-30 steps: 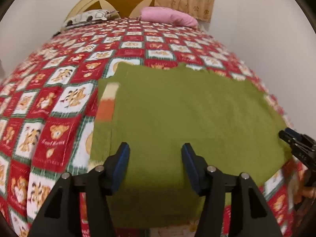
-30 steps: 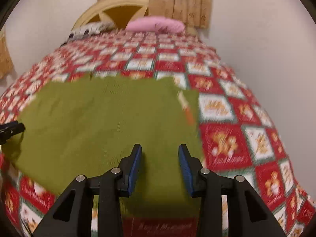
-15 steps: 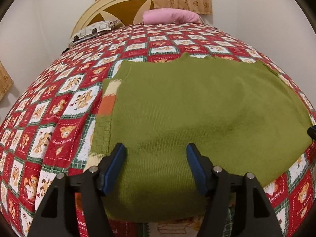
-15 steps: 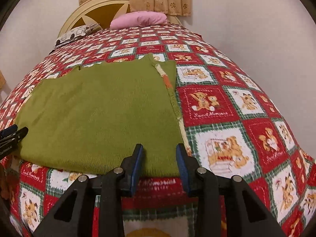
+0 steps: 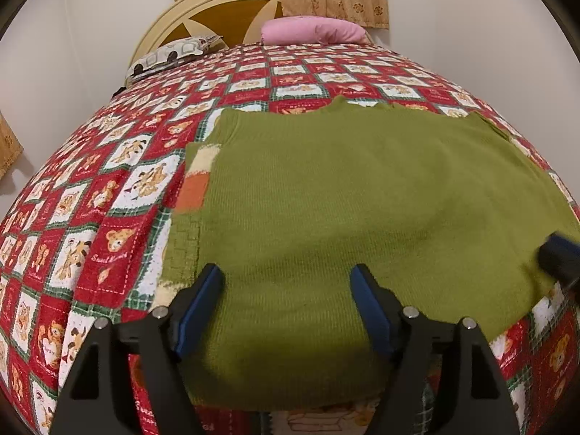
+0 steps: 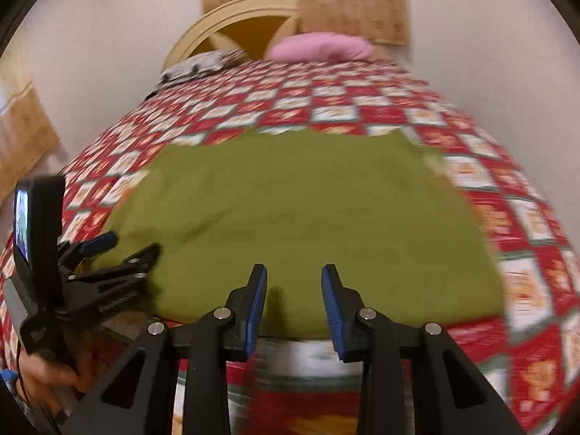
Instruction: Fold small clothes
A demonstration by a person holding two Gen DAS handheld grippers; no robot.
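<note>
Sweater [image 5: 362,210] lies wide across both open, empty tongs, left gripper [image 5: 286,304] and right gripper [image 6: 294,299], hem nearest.

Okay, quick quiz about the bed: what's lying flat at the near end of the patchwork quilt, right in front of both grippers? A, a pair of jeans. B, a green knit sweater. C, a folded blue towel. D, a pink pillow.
B: a green knit sweater is spread flat on the quilt, with the open left gripper and open right gripper over its near edge.
</note>
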